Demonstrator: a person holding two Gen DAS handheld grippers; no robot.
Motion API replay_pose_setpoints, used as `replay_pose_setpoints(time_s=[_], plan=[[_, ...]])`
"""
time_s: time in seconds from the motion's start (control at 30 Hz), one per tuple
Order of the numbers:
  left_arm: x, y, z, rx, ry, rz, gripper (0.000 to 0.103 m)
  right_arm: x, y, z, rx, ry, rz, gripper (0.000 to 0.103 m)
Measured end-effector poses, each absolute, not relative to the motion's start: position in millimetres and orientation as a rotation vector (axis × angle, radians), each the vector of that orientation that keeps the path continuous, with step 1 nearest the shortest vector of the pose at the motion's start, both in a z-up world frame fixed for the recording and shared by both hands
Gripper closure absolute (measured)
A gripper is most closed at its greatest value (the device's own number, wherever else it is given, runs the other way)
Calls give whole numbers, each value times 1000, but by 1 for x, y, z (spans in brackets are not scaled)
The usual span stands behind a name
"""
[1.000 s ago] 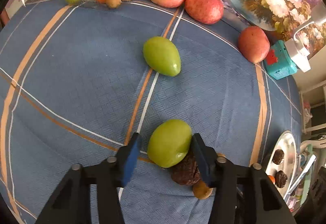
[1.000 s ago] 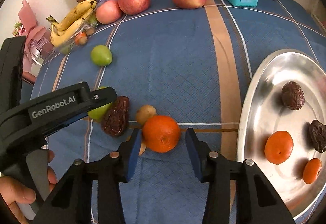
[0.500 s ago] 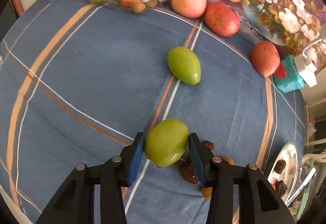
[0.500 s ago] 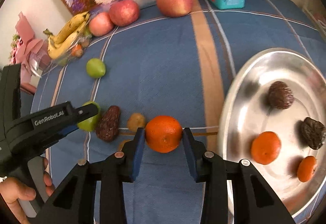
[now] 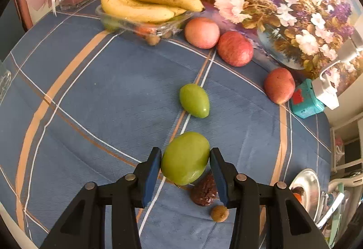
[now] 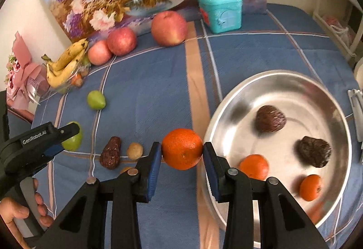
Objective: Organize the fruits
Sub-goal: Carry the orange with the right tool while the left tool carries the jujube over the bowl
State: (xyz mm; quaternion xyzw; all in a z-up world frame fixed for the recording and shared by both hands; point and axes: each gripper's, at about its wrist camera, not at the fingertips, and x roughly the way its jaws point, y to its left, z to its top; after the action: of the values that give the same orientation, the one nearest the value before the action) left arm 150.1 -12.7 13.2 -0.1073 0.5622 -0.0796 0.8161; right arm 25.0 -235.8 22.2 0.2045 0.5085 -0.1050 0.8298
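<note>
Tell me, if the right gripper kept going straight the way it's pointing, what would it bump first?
Probably the blue striped tablecloth, just left of the round silver metal tray. The right gripper tilts steeply down, clamping a round orange tangerine; depth is hard to judge.

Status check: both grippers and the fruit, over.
Left gripper shut on green fruit. Right gripper shut on orange, beside steel tray. Nothing in the way.
</note>
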Motion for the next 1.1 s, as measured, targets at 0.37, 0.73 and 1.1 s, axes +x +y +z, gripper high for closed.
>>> replay_pose_setpoints(time_s=[0.37,0.73,1.1], plan=[[134,-57,20,-176,1205,-274,56,1,-287,29,481,1032,-344,64],[94,-147,23,-35,1215,-507,56,-25,-349,24,549,1024,-507,64],[55,-223,-1,164,1203,-649,56,-35,-369,15,610,1034,-538,64]])
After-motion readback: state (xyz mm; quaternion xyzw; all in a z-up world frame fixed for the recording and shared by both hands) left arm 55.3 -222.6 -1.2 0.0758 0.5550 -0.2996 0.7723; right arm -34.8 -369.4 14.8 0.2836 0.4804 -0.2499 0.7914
